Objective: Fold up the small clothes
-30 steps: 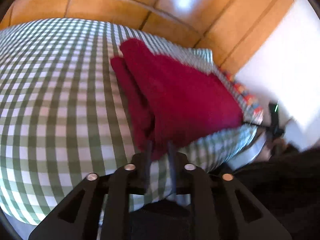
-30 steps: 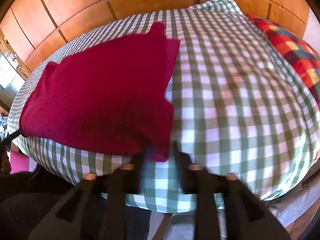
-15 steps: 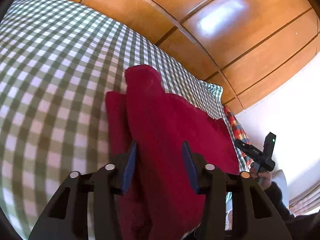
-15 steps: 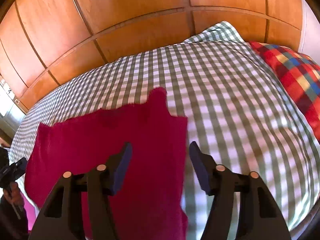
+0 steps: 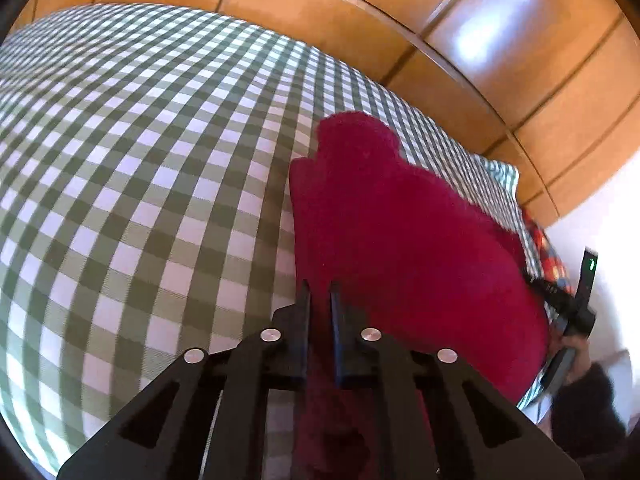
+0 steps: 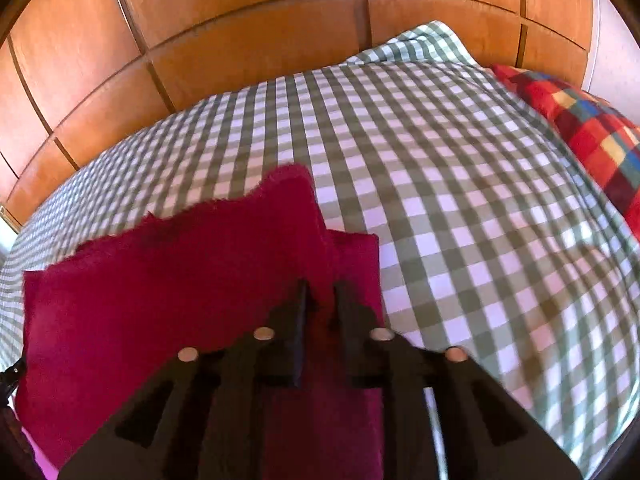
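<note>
1. The left tool points down at the bed. Its jaws have just been closing and now stand very near each other, with red cloth between them. They look pinched on the near edge of the red garment.

2. The right tool also points down. Its jaws have just been closing too, with only a thin gap left, and red cloth fills that gap. It seems to hold the garment at its near edge, close to the right corner.

3. From the left tool, the garment spreads ahead and off to the right. From the right tool, it spreads ahead and off to the left. So the two tools sit at the two ends of the same near edge, and the cloth lies between them and beyond them.

4. The garment's long way runs side to side, from one tool to the other. A small tab of cloth sticks out at the far edge.

5. Around the garment is the green checked bed cover. A red plaid pillow lies far off to the right of the right tool. Brown wood panels stand behind the bed.

6. The next move likely lifts this near edge and carries it away from the tools, over to the far edge. Each tool is nearest its own corner, so both should go together.
</note>
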### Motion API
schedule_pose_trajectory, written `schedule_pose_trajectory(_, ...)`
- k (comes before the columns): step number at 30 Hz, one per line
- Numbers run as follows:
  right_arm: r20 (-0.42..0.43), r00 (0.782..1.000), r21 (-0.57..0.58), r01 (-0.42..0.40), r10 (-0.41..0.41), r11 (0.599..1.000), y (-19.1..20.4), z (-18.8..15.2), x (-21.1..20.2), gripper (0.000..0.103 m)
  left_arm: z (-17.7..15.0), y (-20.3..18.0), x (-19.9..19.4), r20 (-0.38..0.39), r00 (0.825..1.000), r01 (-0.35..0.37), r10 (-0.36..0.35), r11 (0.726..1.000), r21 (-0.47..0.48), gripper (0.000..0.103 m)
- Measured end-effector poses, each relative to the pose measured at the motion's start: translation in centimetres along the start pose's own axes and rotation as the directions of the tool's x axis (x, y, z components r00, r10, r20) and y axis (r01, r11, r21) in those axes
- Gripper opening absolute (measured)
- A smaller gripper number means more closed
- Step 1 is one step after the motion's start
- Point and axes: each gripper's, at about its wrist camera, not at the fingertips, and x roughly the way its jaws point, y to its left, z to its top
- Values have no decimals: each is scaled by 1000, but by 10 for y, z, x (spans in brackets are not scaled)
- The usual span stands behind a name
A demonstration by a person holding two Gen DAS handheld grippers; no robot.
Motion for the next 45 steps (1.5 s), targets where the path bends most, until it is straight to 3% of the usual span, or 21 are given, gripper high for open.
schedule_pose_trajectory(1,2,1000,10,-3,3,1000,-2,0,-1,26,2,-3,-3,14,1000,-19,19,1000,-5,15)
schedule_pose_trajectory(2,3,1000,12,0,0,1000,-3,0,-3,36,6,-7,-5,30,999,-44,44,999,-6,19)
schedule_pose_trajectory(3,3,1000,10,16,-16,1000,-4,0,-5,56,11,-11,-10,54,996,-73,73,997,-1,19)
schedule_pose_trajectory(4,12,998,9,61,-61,998,-5,1,-10,63,16,-16,-16,83,992,-91,90,996,2,19)
schedule_pose_trajectory(7,106,987,-9,124,-122,992,3,3,-36,65,26,-34,-30,178,979,-101,94,995,27,22)
schedule_pose_trajectory(9,160,983,-40,92,-84,995,18,5,-53,70,31,-48,-27,216,972,-111,96,992,55,35)
schedule_pose_trajectory(13,168,986,-225,25,14,974,72,2,-55,77,35,-70,5,178,975,-159,135,979,129,37)
schedule_pose_trajectory(16,126,992,-323,44,-3,945,93,-1,-34,78,31,-77,29,138,967,-237,213,955,181,37)
schedule_pose_trajectory(20,69,991,-259,132,-118,957,61,1,7,77,18,-60,49,122,953,-299,278,931,210,37)
schedule_pose_trajectory(23,54,999,-117,5,2,993,23,-2,17,75,8,-51,58,164,945,-318,283,912,257,38)
schedule_pose_trajectory(29,67,998,-132,19,-10,991,24,-6,16,75,4,-55,59,189,937,-337,295,907,252,38)
schedule_pose_trajectory(40,77,996,-144,62,-51,988,33,-8,14,77,-9,-62,23,224,931,-335,287,917,216,40)
schedule_pose_trajectory(42,76,995,-150,80,-69,985,37,-9,12,82,-13,-65,16,246,925,-345,291,912,220,53)
schedule_pose_trajectory(43,78,994,-153,93,-82,984,38,-9,10,85,-16,-65,13,257,921,-350,292,911,220,55)
schedule_pose_trajectory(44,81,990,-143,126,-115,982,39,-10,6,95,-17,-65,11,258,921,-351,293,910,221,55)
schedule_pose_trajectory(45,77,990,-129,126,-117,984,38,-11,3,96,-20,-64,8,254,921,-351,294,910,220,55)
